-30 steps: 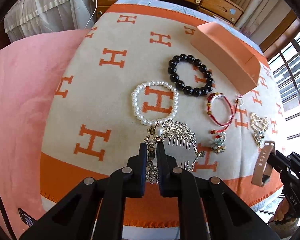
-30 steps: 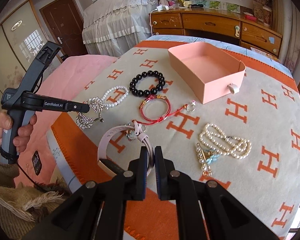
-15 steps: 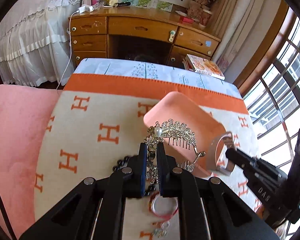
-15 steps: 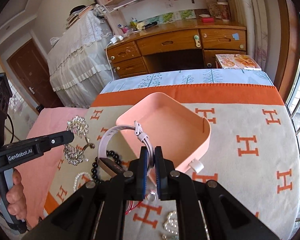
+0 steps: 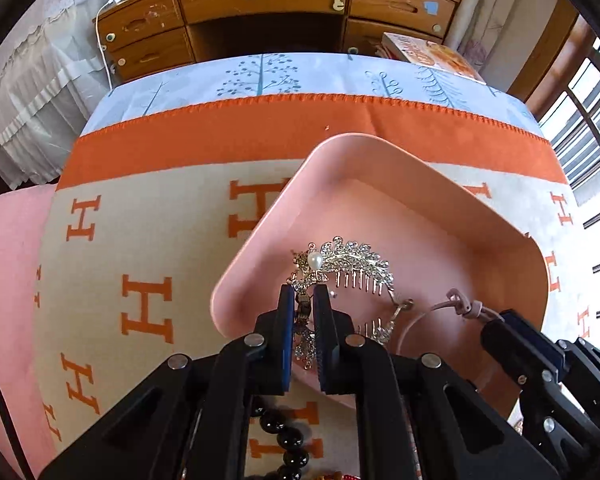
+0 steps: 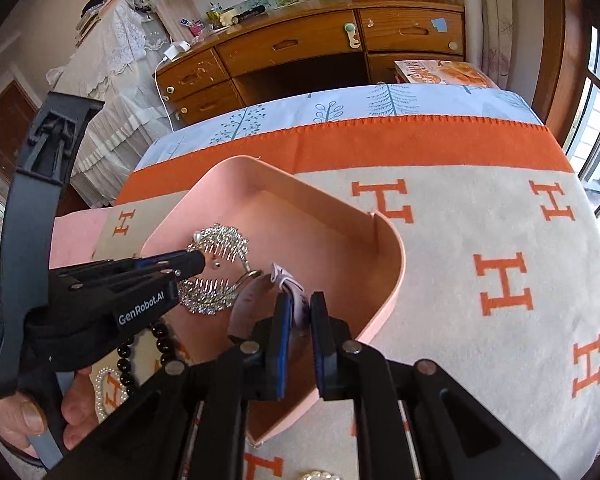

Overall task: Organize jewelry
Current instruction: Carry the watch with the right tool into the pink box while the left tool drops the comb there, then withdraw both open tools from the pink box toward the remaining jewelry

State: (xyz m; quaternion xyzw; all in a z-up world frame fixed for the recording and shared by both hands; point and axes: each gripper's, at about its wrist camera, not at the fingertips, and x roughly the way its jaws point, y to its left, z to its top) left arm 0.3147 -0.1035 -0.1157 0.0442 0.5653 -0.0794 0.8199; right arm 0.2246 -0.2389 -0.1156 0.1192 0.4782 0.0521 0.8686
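Note:
My left gripper (image 5: 305,294) is shut on a silver rhinestone hair comb (image 5: 356,266) and holds it over the near part of the open pink box (image 5: 432,184). The comb also shows in the right wrist view (image 6: 220,240), with the left gripper (image 6: 198,260) beside it. My right gripper (image 6: 299,306) is shut on a pale pink watch band (image 6: 252,296) and holds it just above the box floor (image 6: 320,240). The band also shows in the left wrist view (image 5: 432,312), next to the comb.
A black bead bracelet (image 5: 284,436) and a pearl bracelet (image 6: 104,392) lie on the orange and beige H-pattern blanket (image 5: 140,240) near the box. A wooden desk (image 5: 268,4) stands beyond the bed. A window is to the right.
Both grippers moved forward and down with their loads. The comb and the watch band went from beside and above the box to inside its rim.

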